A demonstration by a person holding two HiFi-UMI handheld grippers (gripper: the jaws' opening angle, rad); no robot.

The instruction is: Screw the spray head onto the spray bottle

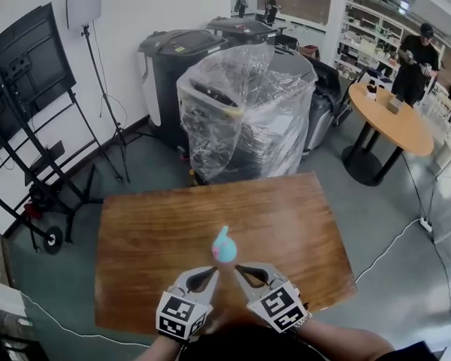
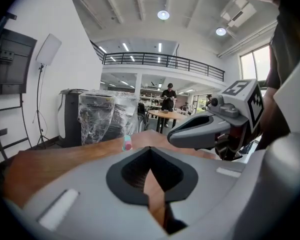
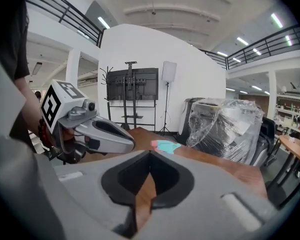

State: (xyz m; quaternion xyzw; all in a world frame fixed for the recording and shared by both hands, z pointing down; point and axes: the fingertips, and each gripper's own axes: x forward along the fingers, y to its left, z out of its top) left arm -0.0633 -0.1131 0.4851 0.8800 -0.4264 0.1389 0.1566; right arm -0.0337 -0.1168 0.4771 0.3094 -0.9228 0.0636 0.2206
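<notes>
Head view: bottle (image 1: pixel 224 247) on table (image 1: pixel 150 232), toward near edge. Left gripper (image 1: pixel 213 272) and right gripper (image 1: pixel 239 271) flank its near side, both clenched, empty.

Head view steeply down; gripper views low (sharing table (image 1: pixel 173 232)).

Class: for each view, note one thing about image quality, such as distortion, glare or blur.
Head view: evenly lit, glare on the plastic wrap; the spray bottle looks small and soft. Left gripper view: strong fisheye bending, black corners, bright ceiling lamps. Right gripper view: same fisheye curve and black corners, railings bowed.
</notes>
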